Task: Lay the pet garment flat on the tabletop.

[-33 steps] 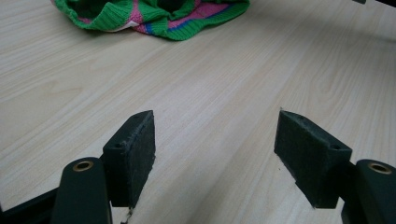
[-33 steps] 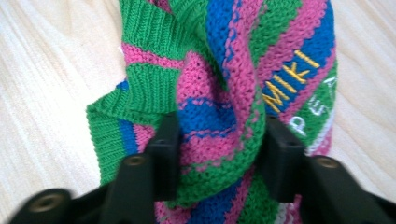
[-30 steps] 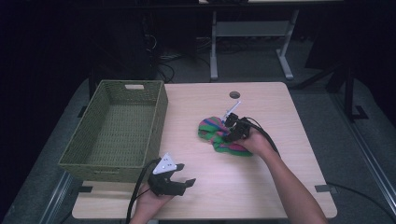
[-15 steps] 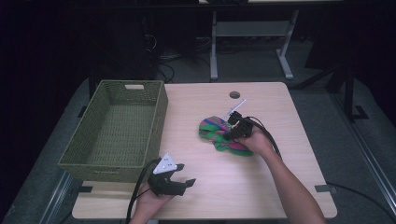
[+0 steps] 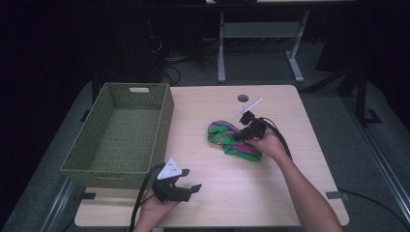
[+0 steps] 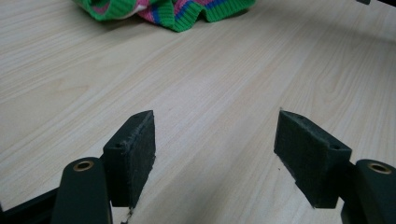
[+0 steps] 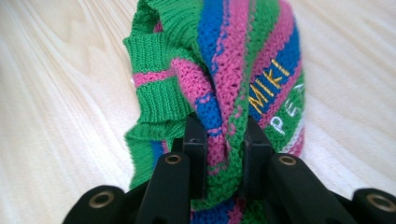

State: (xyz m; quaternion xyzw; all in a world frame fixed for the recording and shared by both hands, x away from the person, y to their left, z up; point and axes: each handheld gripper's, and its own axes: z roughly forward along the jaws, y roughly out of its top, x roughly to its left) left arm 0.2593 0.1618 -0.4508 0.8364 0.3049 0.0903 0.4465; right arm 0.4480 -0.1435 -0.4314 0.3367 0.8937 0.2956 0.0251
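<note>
- Striped knit cloth (image 7: 233, 84) in green, pink and blue lies bunched near the middle of the table (image 5: 290, 193), right of the woven basket (image 5: 121, 140).
- Right tongs (image 5: 240, 137) have just been closing, and the right gripper view shows a fold of the cloth pinched between the pads.
- Compared with a second ago, the cloth looks more gathered, so I judge the grip is made and a lift toward the basket could follow.
- Left tongs (image 6: 215, 140) rest wide open near the table's front edge, holding nothing.
- Count: one cloth, one basket with nothing visible inside, two tongs.
</note>
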